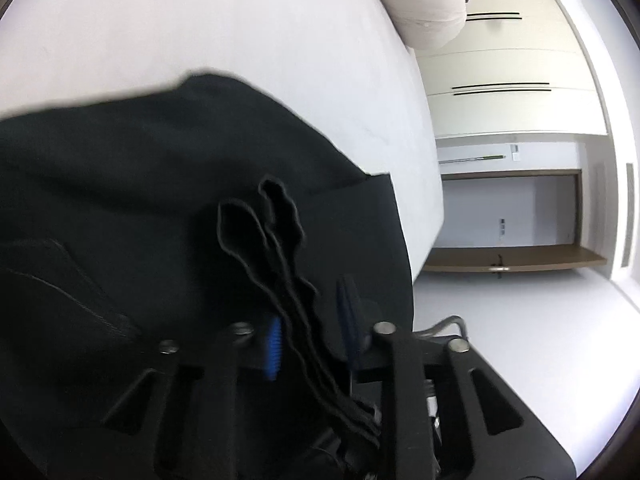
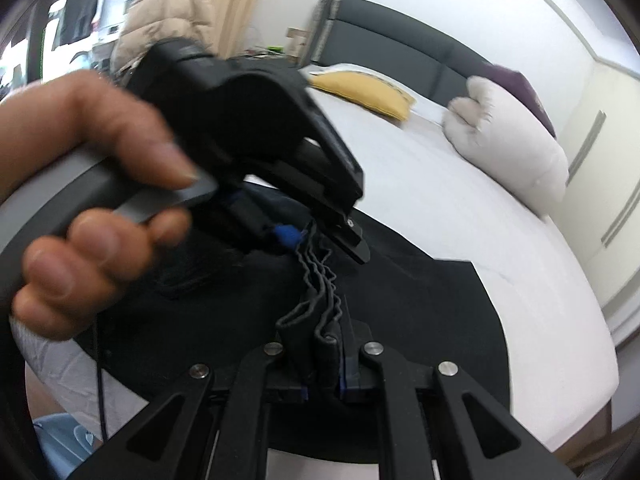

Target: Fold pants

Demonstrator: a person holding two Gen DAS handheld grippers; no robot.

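Black pants (image 1: 120, 180) lie spread on the white bed (image 1: 200, 20), and in the right wrist view the pants (image 2: 420, 300) reach the mattress's near edge. A bunched, wavy stretch of their waistband (image 2: 316, 280) hangs taut between both grippers. My right gripper (image 2: 322, 376) is shut on the folded layers of that waistband. My left gripper (image 2: 308, 236), held by a person's hand (image 2: 80, 152), pinches the other end by its blue pads. In the left wrist view the waistband (image 1: 280, 248) runs between the left gripper (image 1: 310, 332) pads.
A white pillow (image 2: 512, 152), a yellow cushion (image 2: 364, 92) and a purple cushion (image 2: 520, 84) lie at the dark headboard (image 2: 400, 44). White wardrobe doors (image 1: 508, 64) and pale floor (image 1: 520, 320) flank the bed. A beige puffy jacket (image 2: 168, 12) hangs at the back left.
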